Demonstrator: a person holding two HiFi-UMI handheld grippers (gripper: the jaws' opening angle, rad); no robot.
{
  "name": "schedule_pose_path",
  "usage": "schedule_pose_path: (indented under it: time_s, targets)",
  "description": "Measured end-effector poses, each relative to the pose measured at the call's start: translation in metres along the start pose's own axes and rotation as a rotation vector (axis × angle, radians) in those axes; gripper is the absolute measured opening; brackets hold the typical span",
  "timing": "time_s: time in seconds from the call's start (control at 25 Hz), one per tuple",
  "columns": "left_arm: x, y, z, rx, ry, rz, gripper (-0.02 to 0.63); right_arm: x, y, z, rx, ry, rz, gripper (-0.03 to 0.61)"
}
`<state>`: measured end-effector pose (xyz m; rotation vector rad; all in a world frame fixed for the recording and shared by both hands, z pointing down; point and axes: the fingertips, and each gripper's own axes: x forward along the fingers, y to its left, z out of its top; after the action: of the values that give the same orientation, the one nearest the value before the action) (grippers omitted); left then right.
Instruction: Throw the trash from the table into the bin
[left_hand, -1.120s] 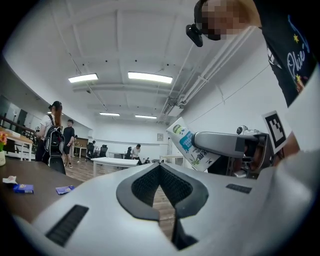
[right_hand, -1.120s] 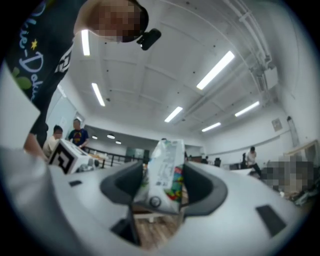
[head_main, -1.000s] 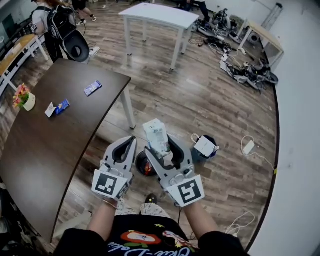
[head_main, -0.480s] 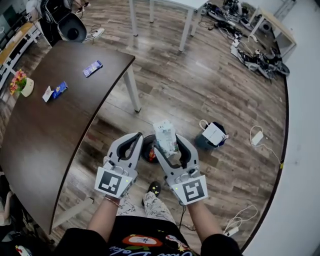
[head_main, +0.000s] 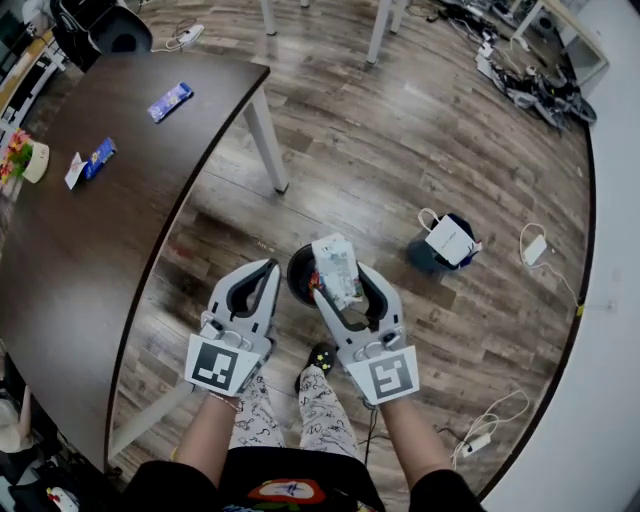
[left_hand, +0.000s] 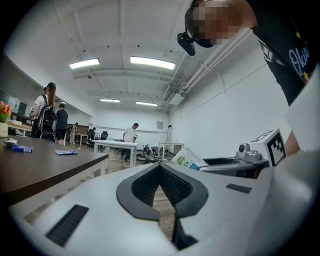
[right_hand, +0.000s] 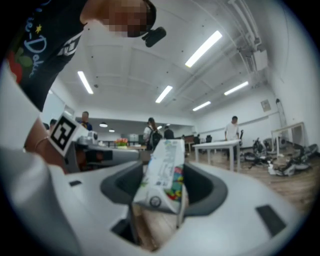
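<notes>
Right tool (head_main: 341, 283) has lowered the carton (head_main: 335, 266) toward the bin (head_main: 296, 276).

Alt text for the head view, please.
The right claw grips a white carton over a black bin on the wood floor. The left claw, shut and empty, is beside it; a blue wrapper and a second wrapper lie on the dark table at left.

print on the carton (head_main: 335, 270) and shirt (left_hand: 295, 45) is unreadable.
</notes>
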<state>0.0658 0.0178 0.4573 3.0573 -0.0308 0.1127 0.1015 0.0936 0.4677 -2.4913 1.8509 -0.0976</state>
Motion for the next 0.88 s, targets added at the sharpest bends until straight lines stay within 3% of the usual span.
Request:
schedule_pose_path:
  time_s: [0.2,0.48,0.72,0.88]
  targets:
    - [0.006,0.004,-0.033,-0.006,-0.003,-0.036,0.006,0.003,-0.007,-0.053,-0.003,0.054,-0.037,0.258]
    - [0.012,0.003,-0.075,-0.007,0.035,-0.050,0.006,0.003,-0.010,-0.115,-0.006,0.128,-0.022,0.258]
    - [0.017,-0.005,-0.104,0.006,0.027,-0.107,0.007,0.001,-0.023,-0.152,0.005,0.150,-0.045,0.258]
    - [0.023,-0.001,-0.121,0.011,0.036,-0.094,0.006,0.000,-0.026,-0.170,0.026,0.137,-0.060,0.258]
